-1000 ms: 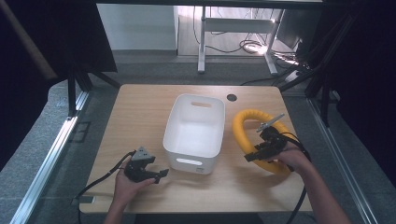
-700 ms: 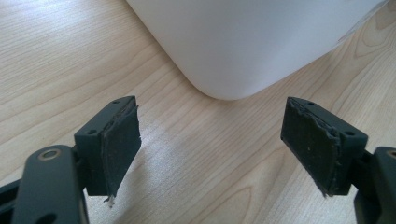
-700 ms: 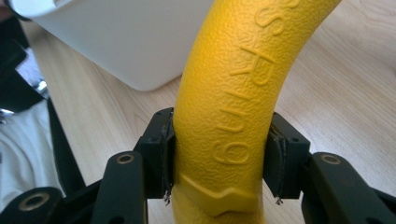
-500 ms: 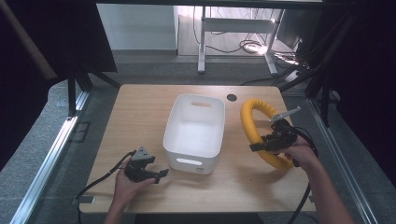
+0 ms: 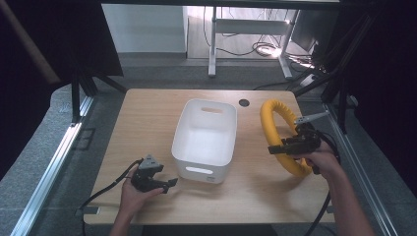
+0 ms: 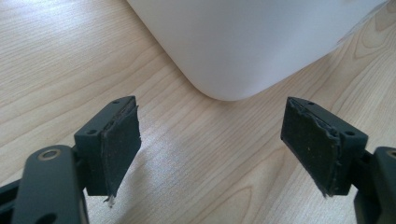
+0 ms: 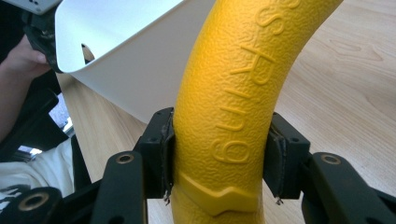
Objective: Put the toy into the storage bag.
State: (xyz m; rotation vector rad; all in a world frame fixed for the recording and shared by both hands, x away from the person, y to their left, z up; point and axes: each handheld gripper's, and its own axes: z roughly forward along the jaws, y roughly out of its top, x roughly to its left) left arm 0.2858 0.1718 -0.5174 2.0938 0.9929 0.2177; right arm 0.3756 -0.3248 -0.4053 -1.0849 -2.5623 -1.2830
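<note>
Right gripper (image 5: 280,148) at right of frame, jaws clamped on yellow ring (image 5: 275,118) (tilted up off the table (image 5: 147,123)), just right of white bin (image 5: 204,132) at centre. Left gripper (image 5: 167,184) lower left, jaws wide apart, empty, pointing at bin's near corner.

1 white bin (image 5: 204,140), 1 yellow ring (image 5: 281,135), 2 grippers, seemingly 1 table (image 5: 147,118).
</note>
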